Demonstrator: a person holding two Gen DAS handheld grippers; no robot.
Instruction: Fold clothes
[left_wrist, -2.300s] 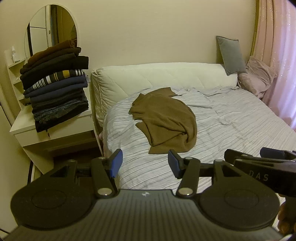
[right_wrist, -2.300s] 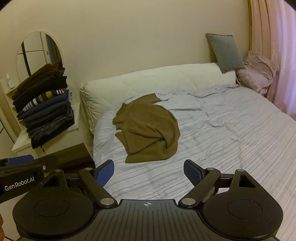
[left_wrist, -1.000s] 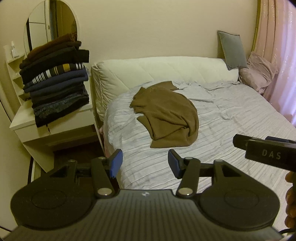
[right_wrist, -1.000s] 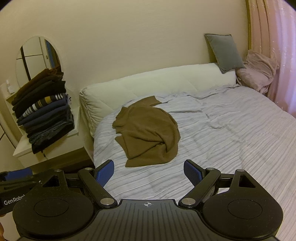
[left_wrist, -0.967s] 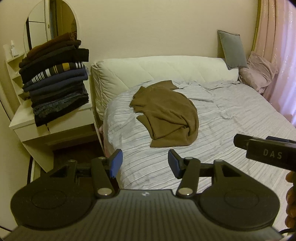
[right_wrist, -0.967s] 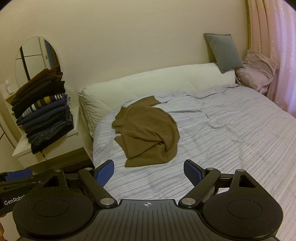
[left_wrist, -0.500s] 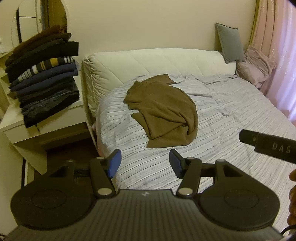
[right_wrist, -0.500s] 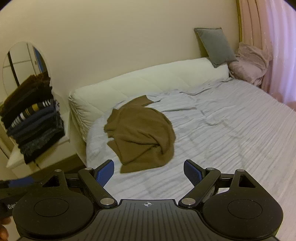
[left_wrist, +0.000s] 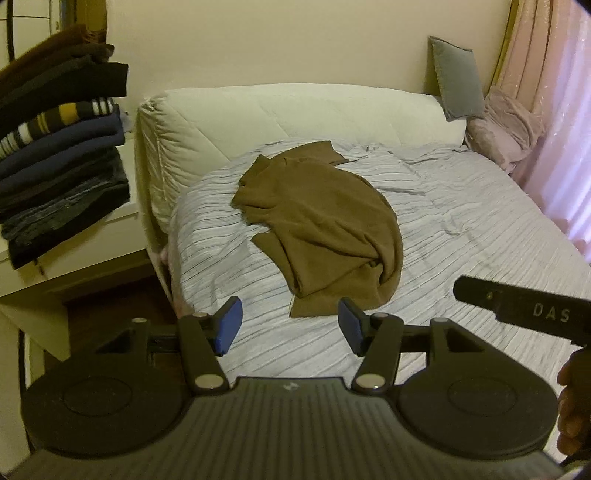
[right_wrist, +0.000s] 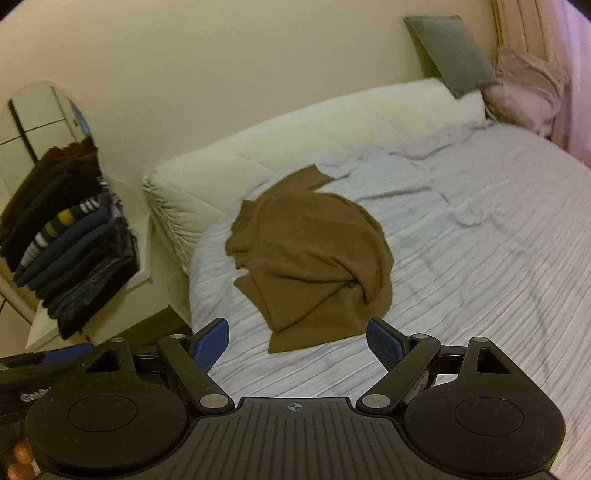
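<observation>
My left gripper (left_wrist: 288, 325) and right gripper (right_wrist: 297, 341) both hang with jaws spread, empty, above the near bed (left_wrist: 480, 221) edge. Beyond them the brown garment (left_wrist: 325, 225) lies crumpled on the striped sheet. It looks soft, light, floppy; I'd pinch its flat near hem (right_wrist: 314, 338), one corner each

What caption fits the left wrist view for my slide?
Open left gripper hovers short of a crumpled brown garment on the striped bed, right gripper alongside.

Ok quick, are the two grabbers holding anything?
Left gripper: open, holding nothing.
Right gripper: open, holding nothing.
</observation>
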